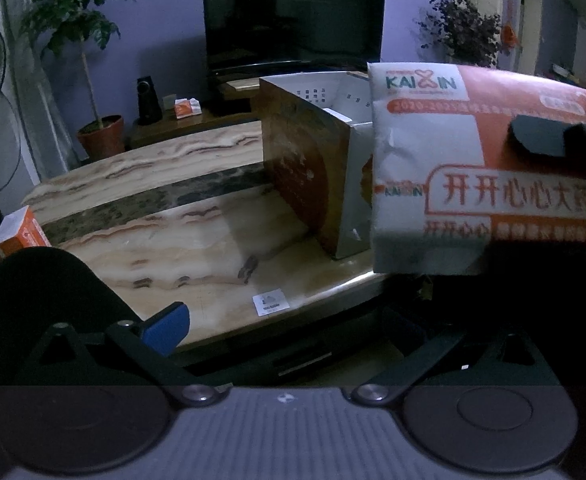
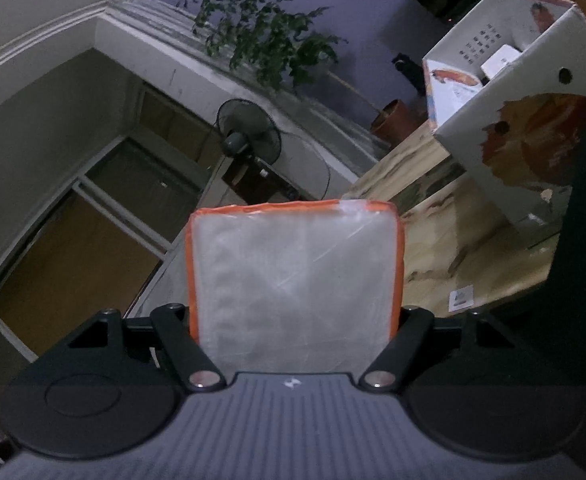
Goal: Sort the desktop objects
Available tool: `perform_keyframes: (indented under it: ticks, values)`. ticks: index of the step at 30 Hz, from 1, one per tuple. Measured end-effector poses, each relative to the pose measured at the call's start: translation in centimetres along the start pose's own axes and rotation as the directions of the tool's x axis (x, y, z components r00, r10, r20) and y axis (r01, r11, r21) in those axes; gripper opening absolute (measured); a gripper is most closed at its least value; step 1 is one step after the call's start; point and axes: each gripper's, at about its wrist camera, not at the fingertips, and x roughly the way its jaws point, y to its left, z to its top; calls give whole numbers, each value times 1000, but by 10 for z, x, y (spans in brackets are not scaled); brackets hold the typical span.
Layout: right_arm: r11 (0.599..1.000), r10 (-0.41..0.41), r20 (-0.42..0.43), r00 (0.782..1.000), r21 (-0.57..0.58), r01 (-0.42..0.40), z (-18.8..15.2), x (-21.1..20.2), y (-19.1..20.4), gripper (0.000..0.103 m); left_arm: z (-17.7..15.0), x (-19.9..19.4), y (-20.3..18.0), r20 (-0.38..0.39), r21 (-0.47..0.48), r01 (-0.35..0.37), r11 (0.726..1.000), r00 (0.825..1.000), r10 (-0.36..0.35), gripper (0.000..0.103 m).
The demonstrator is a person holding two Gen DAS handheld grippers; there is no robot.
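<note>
Orange-and-white tissue pack (image 2: 295, 280) clamped between the jaws of the right gripper (image 2: 296, 320), raised off the table, clear plastic end toward the right wrist camera, orange edging along its top and sides. Same pack (image 1: 473, 168) in the left wrist view: printed face with green lettering and orange bands, in the air just right of the open cardboard box (image 1: 313, 152), a black finger (image 1: 537, 140) pressed on its upper right part. Box upright on the marble-patterned table (image 1: 173, 248), a small white item inside. Second orange-and-white pack (image 1: 17, 236) at the table's far left edge. Left gripper (image 1: 277, 332) low over the near table edge, jaws apart, nothing between them, blue pad (image 1: 165, 326) on one finger. Small white sticker (image 1: 271, 302) on the tabletop near that edge. Beyond: dark television (image 1: 293, 16), potted plant (image 1: 101, 136), standing fan (image 2: 249, 132).
</note>
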Motion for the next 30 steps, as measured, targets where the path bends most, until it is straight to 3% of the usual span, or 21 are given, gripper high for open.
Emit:
perform_keyframes:
  ticks: [30]
  values:
    - [998,7,-56,998,-64,-11,-6,6,10,75,3,0,7,-1,-47,-32,998,999,32,102]
